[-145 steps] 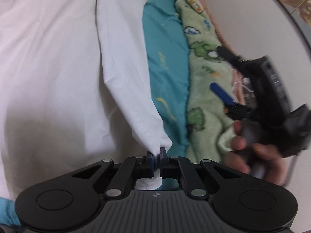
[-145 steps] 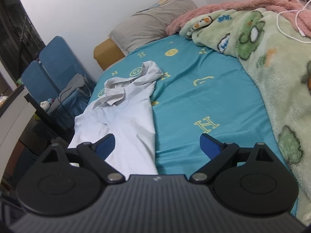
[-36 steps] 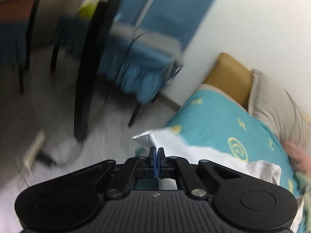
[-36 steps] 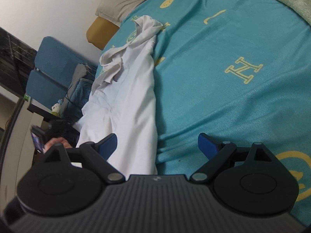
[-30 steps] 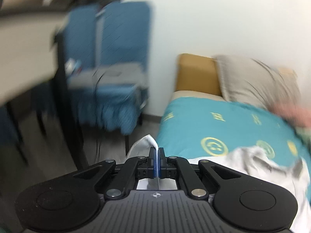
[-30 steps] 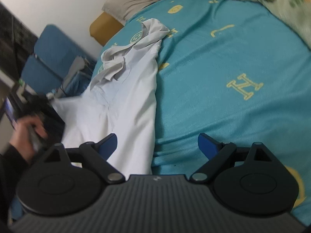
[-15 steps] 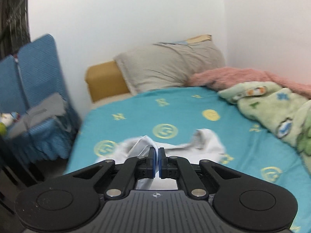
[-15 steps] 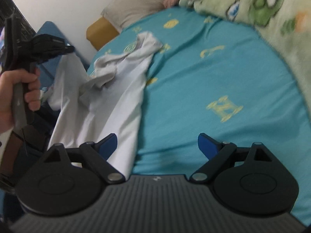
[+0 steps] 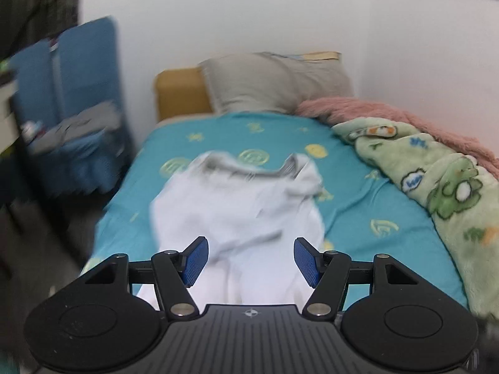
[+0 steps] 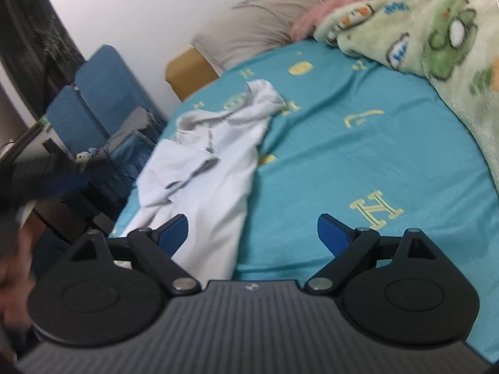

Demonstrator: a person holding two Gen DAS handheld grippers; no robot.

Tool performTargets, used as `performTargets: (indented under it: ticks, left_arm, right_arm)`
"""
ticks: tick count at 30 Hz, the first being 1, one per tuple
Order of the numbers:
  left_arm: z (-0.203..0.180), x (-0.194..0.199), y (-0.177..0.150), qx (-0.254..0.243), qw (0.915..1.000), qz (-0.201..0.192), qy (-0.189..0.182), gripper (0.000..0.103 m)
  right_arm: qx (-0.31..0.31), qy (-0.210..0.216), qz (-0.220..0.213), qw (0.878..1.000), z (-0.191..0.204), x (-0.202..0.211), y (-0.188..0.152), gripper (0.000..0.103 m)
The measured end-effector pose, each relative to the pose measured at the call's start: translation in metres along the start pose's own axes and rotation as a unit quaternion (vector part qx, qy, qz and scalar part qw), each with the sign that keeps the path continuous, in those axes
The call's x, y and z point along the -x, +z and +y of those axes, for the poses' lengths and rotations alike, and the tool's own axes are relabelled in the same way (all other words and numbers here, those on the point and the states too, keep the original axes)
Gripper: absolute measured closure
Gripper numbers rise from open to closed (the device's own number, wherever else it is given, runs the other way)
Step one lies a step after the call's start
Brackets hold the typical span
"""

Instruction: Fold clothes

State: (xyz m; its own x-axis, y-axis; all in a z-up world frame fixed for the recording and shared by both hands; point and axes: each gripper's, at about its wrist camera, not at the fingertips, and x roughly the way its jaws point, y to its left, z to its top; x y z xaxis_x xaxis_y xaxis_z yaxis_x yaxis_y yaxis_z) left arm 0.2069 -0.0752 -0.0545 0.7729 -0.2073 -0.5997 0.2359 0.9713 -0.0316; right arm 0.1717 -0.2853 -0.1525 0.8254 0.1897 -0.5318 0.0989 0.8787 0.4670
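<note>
White garment on teal bed, both grippers free of it.

White cotton garment with a grey collar lies rumpled on the teal bedsheet printed with yellow letters, left of the sheet's middle; long axis runs from the lower centre of the left wrist frame up toward the beige pillow, collar end farthest from the camera. In the right wrist frame the same axis slants from lower left to upper centre. Left gripper: jaws opening, cloth seen between the blue pads but not pinched. Right gripper: jaws spread wide, holding nothing. Green cartoon-print fleece blanket along the right edge.
</note>
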Motion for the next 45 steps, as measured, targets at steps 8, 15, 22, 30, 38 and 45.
performTargets:
  ticks: [8,15,22,30,38,45]
  left_arm:
    - [0.043,0.061,-0.040,0.045,0.9990,-0.001,-0.008,0.031]
    - [0.066,0.091,-0.044,0.030,0.9980,-0.039,-0.040,0.031]
    - [0.096,0.092,-0.046,0.039,0.9978,-0.029,-0.044,0.031]
    - [0.128,0.065,-0.060,0.091,0.9939,0.001,-0.062,0.031]
    - [0.153,0.040,-0.068,0.157,0.9834,0.025,-0.087,0.031]
    - [0.154,0.033,-0.073,0.169,0.9807,0.035,-0.092,0.031]
  right_arm:
    - [0.061,0.009,-0.030,0.998,0.024,0.023,-0.009,0.012]
    - [0.092,0.049,-0.073,0.992,0.063,0.048,-0.006,0.012]
    - [0.179,0.046,-0.067,0.980,0.127,0.012,0.023,0.012]
    - [0.267,0.048,0.002,0.962,0.188,-0.121,0.043,0.031]
    - [0.364,0.038,0.085,0.927,0.229,-0.224,0.004,0.033]
    - [0.328,-0.003,0.095,0.940,0.220,-0.243,0.007,0.094]
